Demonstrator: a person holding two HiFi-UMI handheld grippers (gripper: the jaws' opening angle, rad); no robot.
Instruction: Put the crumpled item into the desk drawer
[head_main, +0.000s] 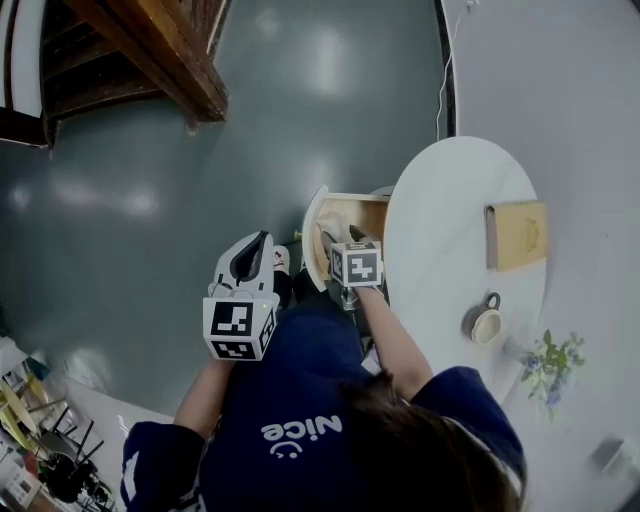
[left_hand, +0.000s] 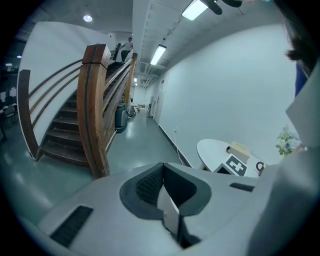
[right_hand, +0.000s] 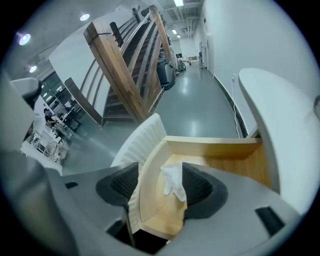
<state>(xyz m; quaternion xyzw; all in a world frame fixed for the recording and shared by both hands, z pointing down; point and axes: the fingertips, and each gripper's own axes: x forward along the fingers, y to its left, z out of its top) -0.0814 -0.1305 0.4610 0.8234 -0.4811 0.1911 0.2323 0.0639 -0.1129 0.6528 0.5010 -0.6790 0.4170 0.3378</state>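
The crumpled white item lies on the wooden floor of the open desk drawer, beside its curved white front. My right gripper hangs over the drawer with its jaws wide apart. One pad is outside the white front; the other is inside, next to the item, and neither presses on it. In the head view the right gripper points into the drawer under the round white table. My left gripper is held out over the floor, left of the drawer, its jaws together and empty.
On the table stand a tan box, a cup and a small bunch of flowers. A wooden staircase rises at the far left. A cable runs along the wall. The person's knees sit close under the drawer.
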